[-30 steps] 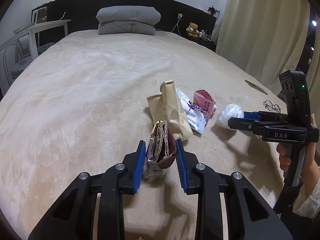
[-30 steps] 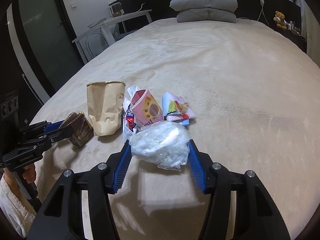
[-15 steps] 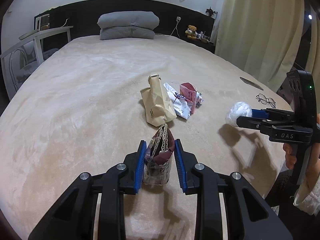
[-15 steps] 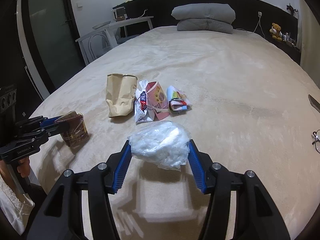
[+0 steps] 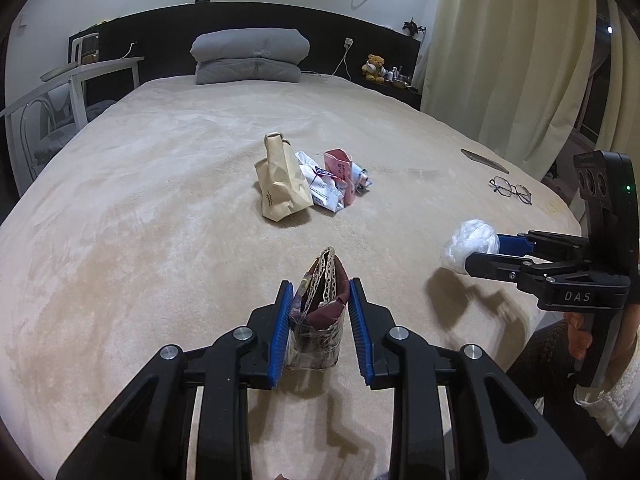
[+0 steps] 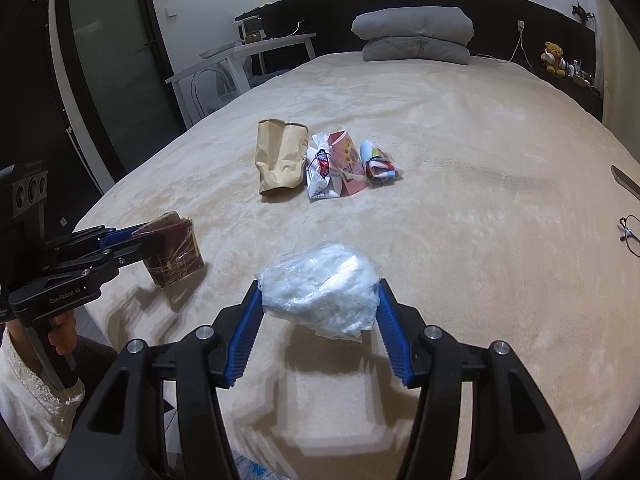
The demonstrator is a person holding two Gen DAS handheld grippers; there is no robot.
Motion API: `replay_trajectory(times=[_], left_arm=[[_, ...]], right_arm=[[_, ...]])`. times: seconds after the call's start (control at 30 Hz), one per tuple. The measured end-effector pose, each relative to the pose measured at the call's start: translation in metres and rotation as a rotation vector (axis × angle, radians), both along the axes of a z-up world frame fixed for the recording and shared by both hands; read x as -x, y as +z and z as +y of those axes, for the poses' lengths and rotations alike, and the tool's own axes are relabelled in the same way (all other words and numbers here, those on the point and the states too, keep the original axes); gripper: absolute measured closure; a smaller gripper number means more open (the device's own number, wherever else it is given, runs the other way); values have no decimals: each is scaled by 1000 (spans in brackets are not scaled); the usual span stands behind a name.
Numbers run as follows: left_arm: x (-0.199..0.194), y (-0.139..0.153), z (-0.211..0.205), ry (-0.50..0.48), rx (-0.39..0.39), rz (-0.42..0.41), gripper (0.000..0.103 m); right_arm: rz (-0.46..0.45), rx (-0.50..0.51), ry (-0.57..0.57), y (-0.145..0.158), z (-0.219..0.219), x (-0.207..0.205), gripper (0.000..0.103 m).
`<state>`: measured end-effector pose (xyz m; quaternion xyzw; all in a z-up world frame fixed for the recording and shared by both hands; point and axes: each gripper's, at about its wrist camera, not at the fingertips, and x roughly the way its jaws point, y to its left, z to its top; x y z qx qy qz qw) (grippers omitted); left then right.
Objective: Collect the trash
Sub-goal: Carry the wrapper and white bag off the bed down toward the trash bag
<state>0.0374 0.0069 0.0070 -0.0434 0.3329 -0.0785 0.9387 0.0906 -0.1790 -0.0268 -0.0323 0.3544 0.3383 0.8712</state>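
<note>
My left gripper (image 5: 319, 292) is shut on a maroon snack wrapper (image 5: 320, 312), held above the beige bed near its foot; the right wrist view shows that wrapper (image 6: 174, 254) at left. Between the blue pads of my right gripper (image 6: 320, 292) sits a crumpled clear plastic bag (image 6: 324, 286), gripped and lifted; the left wrist view has this bag (image 5: 470, 244) at right. Farther up the bed lie a brown paper bag (image 5: 280, 182), a white wrapper (image 5: 324, 188), a pink packet (image 5: 340, 168) and a small colourful packet (image 6: 378, 162).
Eyeglasses (image 5: 512, 192) and a dark flat object (image 5: 484, 160) rest near the bed's right edge. Grey folded bedding (image 5: 250, 58) is at the headboard. A white table with a chair (image 6: 224, 76) stands left of the bed, curtains (image 5: 508, 52) to the right.
Both grippers have drawn back toward the foot of the bed, each carrying its piece of trash; the pile of bags now lies farther away.
</note>
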Motion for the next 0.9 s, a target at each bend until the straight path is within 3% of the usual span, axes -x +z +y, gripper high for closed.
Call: replay_trajectory(times=[0.4,0.9], left_arm=[[59,-6,-34,-36,23,-11,75],[111,-37,-76,-69,14,74,75]], right_arm=[[23,-11,10,-13,-21,59,48],[67,5,55,-30,-30,109,48]])
